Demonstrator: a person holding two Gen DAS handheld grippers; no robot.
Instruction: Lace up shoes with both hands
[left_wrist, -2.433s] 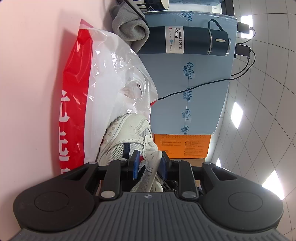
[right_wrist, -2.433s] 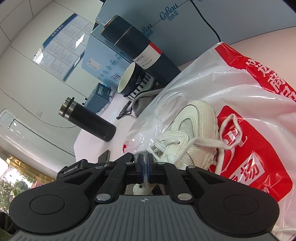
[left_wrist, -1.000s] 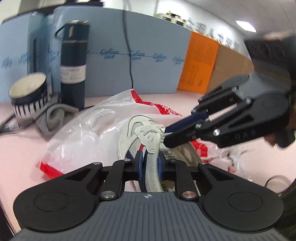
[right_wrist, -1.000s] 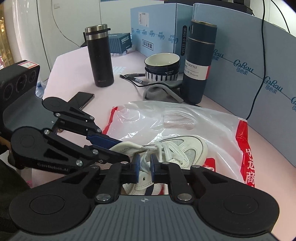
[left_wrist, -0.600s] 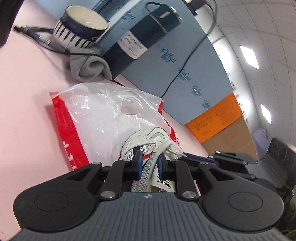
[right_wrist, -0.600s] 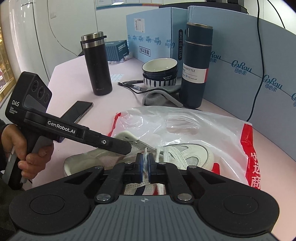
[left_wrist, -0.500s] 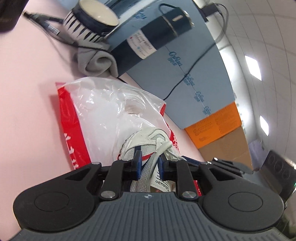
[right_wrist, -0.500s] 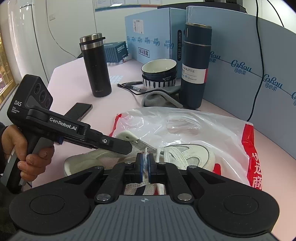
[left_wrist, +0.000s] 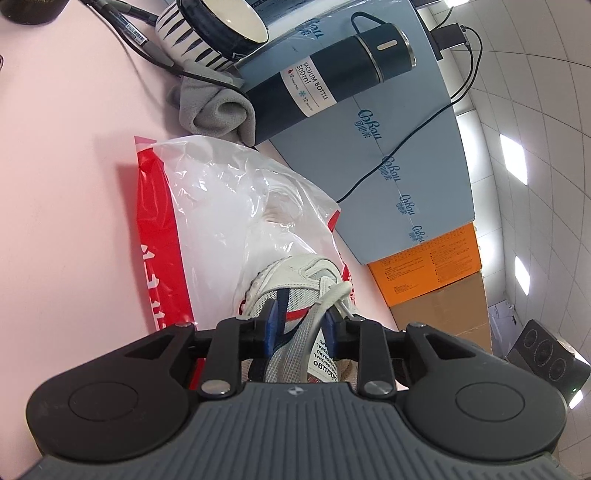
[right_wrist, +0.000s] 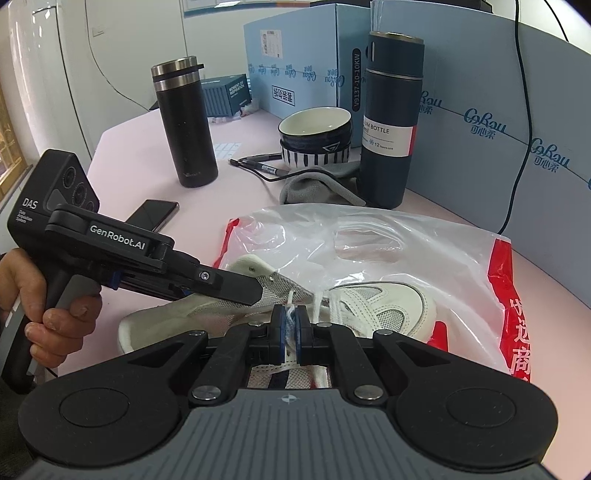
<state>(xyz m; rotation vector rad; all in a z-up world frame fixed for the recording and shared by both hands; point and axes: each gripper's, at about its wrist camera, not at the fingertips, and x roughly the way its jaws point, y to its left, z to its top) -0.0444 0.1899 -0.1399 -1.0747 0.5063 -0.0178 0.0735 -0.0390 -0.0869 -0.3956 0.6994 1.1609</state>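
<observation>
A white mesh shoe (right_wrist: 388, 306) lies on a red and clear plastic bag (right_wrist: 369, 243) on the pink table. My right gripper (right_wrist: 291, 325) is shut on the frayed end of the white lace (right_wrist: 291, 301), just above the shoe's opening. My left gripper (right_wrist: 255, 291), held in a hand (right_wrist: 55, 325), comes in from the left, rolled on its side over the tongue. In the left wrist view its jaws (left_wrist: 301, 321) are opening, with the mesh tongue (left_wrist: 295, 332) filling the gap and both pads still against it. A lace strand (left_wrist: 332, 295) runs by the right pad.
Behind the bag stand a navy vacuum bottle (right_wrist: 391, 129), a striped bowl (right_wrist: 314, 136), a grey cloth (right_wrist: 317, 188) and pens (right_wrist: 258, 164). A black tumbler (right_wrist: 184, 125) and a phone (right_wrist: 155, 214) lie to the left. Blue boxes (right_wrist: 517, 147) and a cable (right_wrist: 517, 147) wall the right.
My left gripper has rolled onto its side and sunk closer over the shoe, and its jaws have widened around the tongue. The right gripper closed on the lace end and has kept still.
</observation>
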